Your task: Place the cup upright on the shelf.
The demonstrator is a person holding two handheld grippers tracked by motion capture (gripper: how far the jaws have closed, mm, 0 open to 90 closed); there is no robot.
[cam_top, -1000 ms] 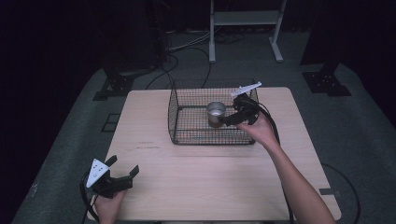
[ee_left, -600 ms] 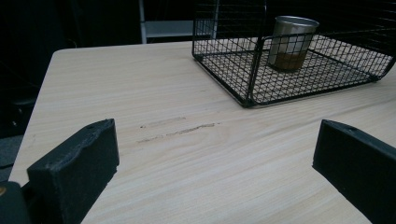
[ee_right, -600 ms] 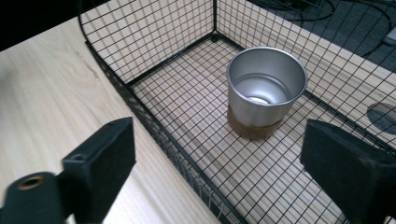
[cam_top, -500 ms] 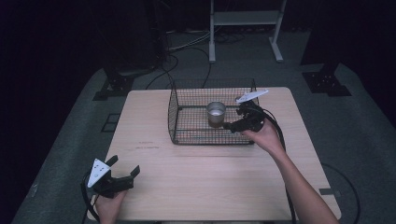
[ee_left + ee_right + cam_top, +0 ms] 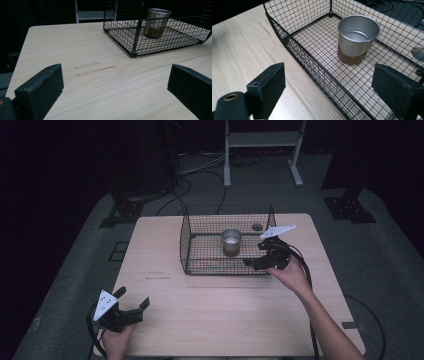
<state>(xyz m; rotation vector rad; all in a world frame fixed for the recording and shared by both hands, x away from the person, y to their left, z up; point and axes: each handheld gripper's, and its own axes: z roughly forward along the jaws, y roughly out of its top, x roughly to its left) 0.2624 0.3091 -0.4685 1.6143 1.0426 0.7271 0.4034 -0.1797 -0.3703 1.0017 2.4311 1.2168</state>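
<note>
L gripper (image 5: 131,309) at near-L corner of table (image 5: 165,245), resting low, jaws wide apart, nothing between them. Same spot as 1 s ago, no change. In left gripper view, bare wood w/ a faint scuff mark (image 5: 96,70) lies ahead of its jaws.

R gripper (image 5: 259,261) at near-R corner of wire basket (image 5: 200,227), jaws spread wide, empty. Diff vs earlier: 1 s ago it was up at the cup inside the basket; 0.5 s ago just beside it; now pulled back toward the person, at the basket's near rim, apart from the cup. R hand (image 5: 292,275) behind it, forearm running to bottom edge.

Metal cup (image 5: 231,242) stands upright on the basket floor, about mid-basket, on a brown base; position unchanged across 3 frames. Right gripper view: cup (image 5: 357,37) looks empty.

Beyond basket: round hole (image 5: 257,226) in tabletop. Far off: cables (image 5: 200,170) on floor, white stand (image 5: 262,150).
</note>
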